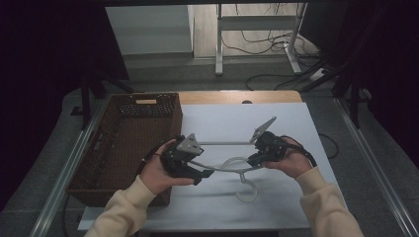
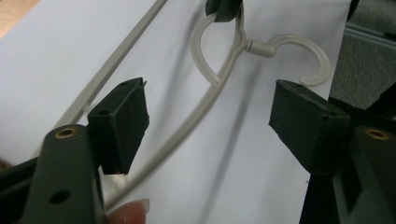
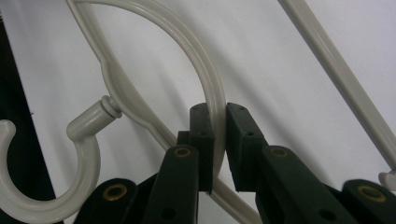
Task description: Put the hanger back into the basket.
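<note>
A cream plastic hanger (image 1: 232, 162) lies across the white sheet, its hook (image 1: 248, 190) pointing toward the person. My right gripper (image 1: 254, 159) is shut on the hanger's curved loop (image 3: 187, 42), which is pinched between the jaws in the right gripper view (image 3: 219, 135), with the hook (image 3: 86, 158) at lower left. My left gripper (image 1: 205, 173) is open. In the left gripper view (image 2: 212, 119) its jaws stand wide apart on either side of the hanger's sloping arm (image 2: 187, 126) without touching it. The hook (image 2: 317, 56) lies beyond.
A dark wicker basket (image 1: 175, 121) stands at the left of the table, close to the left hand. The white sheet (image 1: 296, 128) covers the tabletop, with a wooden strip (image 1: 237, 96) at the back. Desk legs and cables (image 1: 257, 39) lie on the floor beyond.
</note>
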Motion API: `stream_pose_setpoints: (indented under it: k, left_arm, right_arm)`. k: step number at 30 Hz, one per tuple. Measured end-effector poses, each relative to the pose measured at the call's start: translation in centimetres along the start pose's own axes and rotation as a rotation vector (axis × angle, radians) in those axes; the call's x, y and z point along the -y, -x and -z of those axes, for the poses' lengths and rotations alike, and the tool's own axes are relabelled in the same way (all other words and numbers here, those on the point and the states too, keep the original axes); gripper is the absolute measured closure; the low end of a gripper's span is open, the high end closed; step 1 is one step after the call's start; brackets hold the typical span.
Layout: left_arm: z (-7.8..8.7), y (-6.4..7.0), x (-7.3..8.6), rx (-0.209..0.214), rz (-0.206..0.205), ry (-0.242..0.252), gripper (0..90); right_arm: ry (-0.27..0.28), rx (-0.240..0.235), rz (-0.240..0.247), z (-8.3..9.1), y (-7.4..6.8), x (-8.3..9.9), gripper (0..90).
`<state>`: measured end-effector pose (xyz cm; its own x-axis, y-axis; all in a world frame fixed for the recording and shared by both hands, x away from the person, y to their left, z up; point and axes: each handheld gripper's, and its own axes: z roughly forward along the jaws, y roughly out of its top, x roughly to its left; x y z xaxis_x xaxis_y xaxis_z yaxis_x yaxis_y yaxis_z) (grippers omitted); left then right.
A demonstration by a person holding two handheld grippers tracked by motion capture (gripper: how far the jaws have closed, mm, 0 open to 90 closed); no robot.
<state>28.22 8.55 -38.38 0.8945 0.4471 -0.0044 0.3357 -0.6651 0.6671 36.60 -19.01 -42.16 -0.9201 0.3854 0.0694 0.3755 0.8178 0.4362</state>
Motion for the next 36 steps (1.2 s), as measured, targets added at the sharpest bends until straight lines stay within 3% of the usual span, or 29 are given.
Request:
stream_pose_setpoints:
  k: [9,12,13,18,20,22,23,25,31,36]
  left_arm:
    - [-2.7,-0.1,-0.9,0.072,-0.043,-0.115,32.6]
    - [-3.3,0.0,-1.0,0.077,-0.052,-0.143,33.6]
    - [-3.7,0.0,-1.0,0.076,-0.056,-0.173,34.1]
    - [-4.6,0.0,-1.0,0.079,-0.063,-0.233,42.2]
    - [-4.7,0.1,-1.0,0.082,-0.064,-0.241,45.8]
    - [-5.0,0.2,-1.0,0.088,-0.073,-0.252,57.3]
    - [-5.1,0.3,-1.0,0.090,-0.078,-0.260,57.3]
    - [-5.4,0.5,-0.9,0.114,-0.091,-0.280,71.8]
    - [-5.4,0.5,-0.9,0.148,-0.111,-0.296,76.5]
    - [-5.4,0.6,-0.9,0.139,-0.112,-0.290,77.2]
  right_arm:
    - [-0.005,-0.016,0.027,0.2,-0.5,-0.2,81.5]
    - [-0.006,-0.021,0.034,0.2,-0.7,-0.3,81.5]
    - [-0.007,-0.025,0.040,0.2,-0.8,-0.4,81.5]
    - [-0.006,-0.029,0.055,0.3,-1.2,-0.7,81.5]
    - [-0.005,-0.032,0.061,0.3,-1.3,-0.8,81.5]
    - [0.000,-0.038,0.065,0.3,-1.4,-0.9,81.5]
    - [0.005,-0.041,0.067,0.4,-1.4,-0.9,81.5]
    - [0.020,-0.049,0.057,0.6,-1.4,-0.9,81.7]
    - [0.036,-0.058,0.066,0.8,-1.4,-0.9,81.5]
    - [0.047,-0.051,0.066,1.0,-1.4,-0.9,81.3]
